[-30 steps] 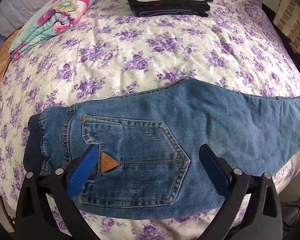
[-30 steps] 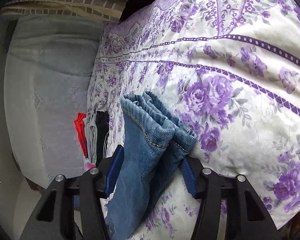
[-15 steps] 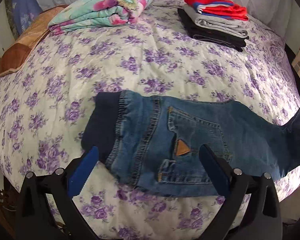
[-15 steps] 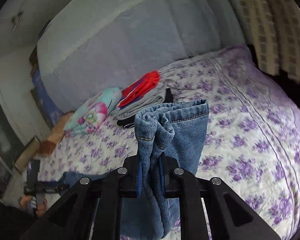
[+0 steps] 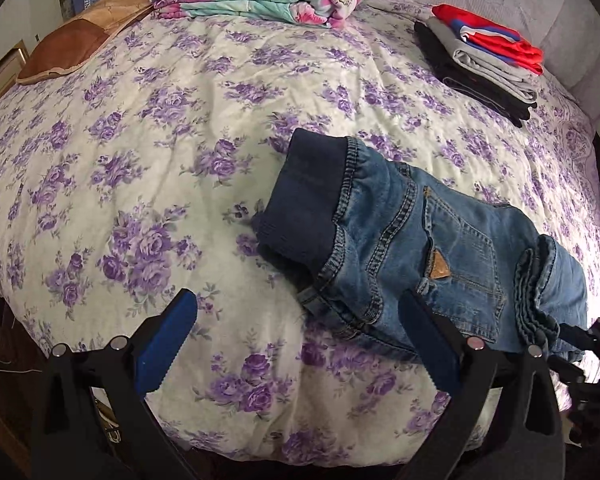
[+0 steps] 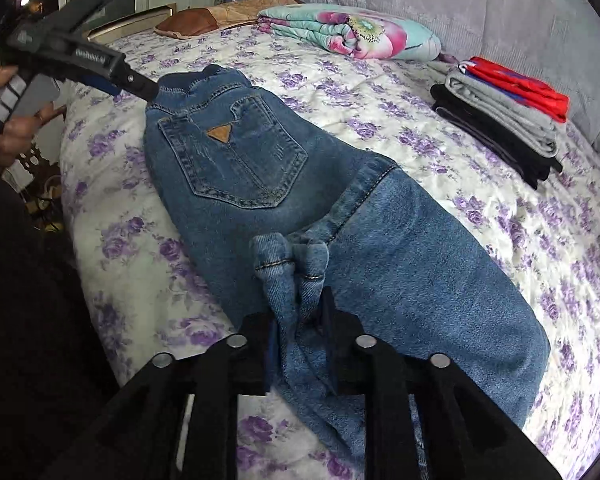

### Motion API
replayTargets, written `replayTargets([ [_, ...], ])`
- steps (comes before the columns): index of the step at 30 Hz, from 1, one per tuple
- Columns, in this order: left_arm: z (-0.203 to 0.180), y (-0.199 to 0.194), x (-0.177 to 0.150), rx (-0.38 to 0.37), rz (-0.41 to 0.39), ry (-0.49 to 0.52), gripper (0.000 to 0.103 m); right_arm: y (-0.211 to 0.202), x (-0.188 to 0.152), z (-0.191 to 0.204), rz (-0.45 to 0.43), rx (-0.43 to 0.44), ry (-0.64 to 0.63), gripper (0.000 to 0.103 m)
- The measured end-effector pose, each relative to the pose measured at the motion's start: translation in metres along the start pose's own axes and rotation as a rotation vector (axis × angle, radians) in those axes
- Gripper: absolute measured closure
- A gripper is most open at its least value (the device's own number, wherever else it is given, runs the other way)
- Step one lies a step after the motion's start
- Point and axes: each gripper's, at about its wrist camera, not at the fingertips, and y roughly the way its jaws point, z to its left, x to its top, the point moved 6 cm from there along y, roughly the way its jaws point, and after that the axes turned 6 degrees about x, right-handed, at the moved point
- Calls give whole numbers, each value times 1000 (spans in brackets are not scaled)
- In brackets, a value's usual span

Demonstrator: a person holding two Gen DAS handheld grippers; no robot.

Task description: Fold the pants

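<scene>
Right gripper (image 6: pixel 300 328) clenched on the jeans' (image 6: pixel 340 240) hems — left gripper (image 5: pixel 296 344) spread, empty — above the bed (image 5: pixel 180 120).

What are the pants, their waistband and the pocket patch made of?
Pants: blue denim, by the twill weave and tan topstitching.
Waistband: darker ribbed knit, likely elastic.
Pocket patch: tan triangle, leather or imitation; can't tell which.

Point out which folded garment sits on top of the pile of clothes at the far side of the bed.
The red garment with blue and white stripes: it tops the pile, above the grey one and the black ones.
</scene>
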Motion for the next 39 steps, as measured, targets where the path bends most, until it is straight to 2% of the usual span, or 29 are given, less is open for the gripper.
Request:
replayTargets([
  [2,-1,2,-1,-5,5,-9,5,-29,12,-2,-92,122,85,69],
  [3,-2,2,-3,-7,9,-16,5,-42,19,-8,-138,145,126,68],
  [4,-3,4,-4,-12,14,-23,5,-50,24,-17,-173,115,154,68],
  [5,-5,5,-5,-17,20,-28,5,-52,28,-28,-185,49,165,68],
  [7,-8,9,-9,-26,38,-37,5,-38,32,-44,-152,-56,141,67],
  [10,-14,14,-13,-34,58,-42,5,2,27,-55,-48,-97,118,67],
  [12,-17,18,-16,-52,68,-60,5,36,12,-63,64,-126,107,65],
  [14,-18,23,-16,-83,84,-87,5,39,7,-67,21,-109,138,64],
  [17,-15,30,-12,-130,90,-148,5,23,12,-62,25,-70,142,65],
  [19,-10,36,-6,-174,94,-196,5,-3,18,-54,-54,-20,141,65],
  [20,-8,39,-4,-191,94,-219,5,-12,20,-49,-72,-9,122,62],
  [21,-5,41,-1,-213,92,-243,5,-15,19,-45,-63,-5,100,53],
  [22,-2,43,1,-235,90,-264,5,-9,16,-44,-26,-8,91,48],
  [24,3,46,2,-284,85,-299,5,19,-1,-49,81,10,133,46],
  [26,6,44,2,-338,85,-321,5,27,-11,-55,49,43,209,44],
  [28,9,40,1,-424,89,-368,5,26,-9,-59,44,57,257,44],
  [31,7,38,4,-608,103,-459,6,26,-8,-59,48,53,264,44],
  [32,6,41,5,-616,106,-471,7,27,-9,-58,50,47,258,43],
  [34,4,52,5,-623,117,-480,16,28,-7,-57,62,36,251,43],
  [36,6,60,5,-637,112,-501,31,29,-6,-57,68,33,257,43],
  [37,6,61,6,-648,111,-508,32,29,-6,-58,69,32,260,43],
  [39,8,64,7,-656,108,-517,45,29,-7,-57,71,29,262,43],
])
